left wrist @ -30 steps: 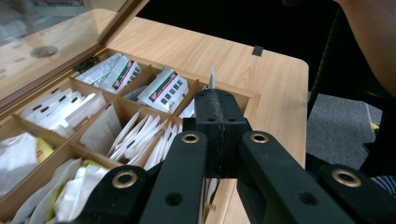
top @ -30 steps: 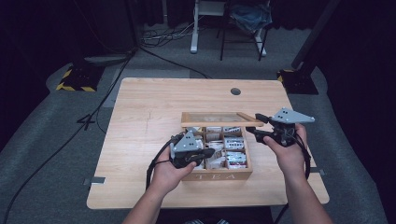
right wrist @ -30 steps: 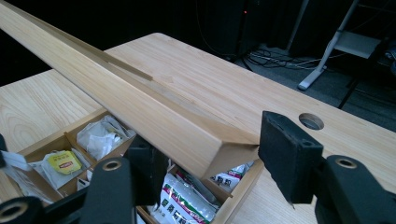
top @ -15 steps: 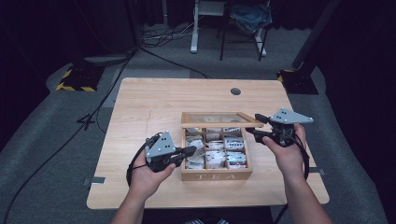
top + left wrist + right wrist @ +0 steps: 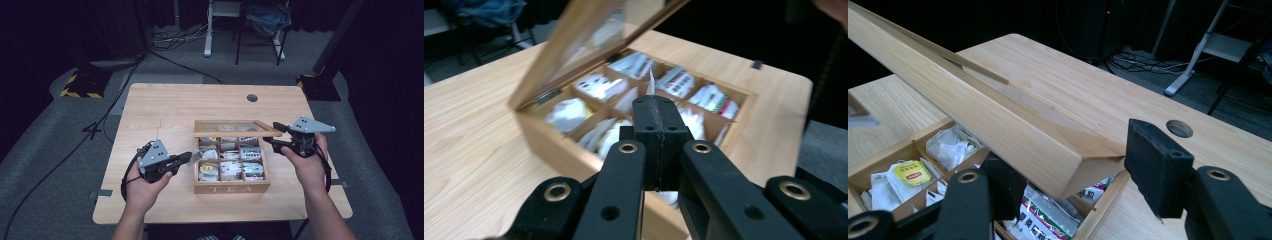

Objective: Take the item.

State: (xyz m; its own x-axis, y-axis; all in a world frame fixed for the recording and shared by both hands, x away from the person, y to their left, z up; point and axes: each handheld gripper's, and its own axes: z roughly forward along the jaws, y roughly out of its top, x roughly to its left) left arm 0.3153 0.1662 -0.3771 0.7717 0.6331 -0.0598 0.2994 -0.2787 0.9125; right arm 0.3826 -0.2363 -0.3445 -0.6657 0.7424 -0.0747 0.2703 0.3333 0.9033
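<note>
A wooden tea box [image 5: 232, 189] marked "TEA" stands on the table [image 5: 165, 105], its compartments holding several tea bags. Its glazed lid [image 5: 235, 128] is propped half raised. My right gripper [image 5: 272, 134] is shut on the lid's right front corner; in the right gripper view the lid [image 5: 973, 105] runs between the jaws of that gripper [image 5: 1083, 170]. Just left of the box, my left gripper [image 5: 189, 157] is shut on a thin white tea bag [image 5: 651, 82], seen edge-on above the closed tips [image 5: 656, 107]. Beyond them is the open box [image 5: 549, 145].
A round cable hole [image 5: 252, 98] sits in the table's far side. Bare tabletop lies left of and behind the box. On the floor beyond are cables, a white desk leg [image 5: 207, 47], a chair, a yellow-striped base [image 5: 80, 85] and a black pole base [image 5: 320, 82].
My left gripper has drawn back leftward out of the box, carrying a tea bag, and now sits beside the box. The right gripper and the lid have stayed put.
</note>
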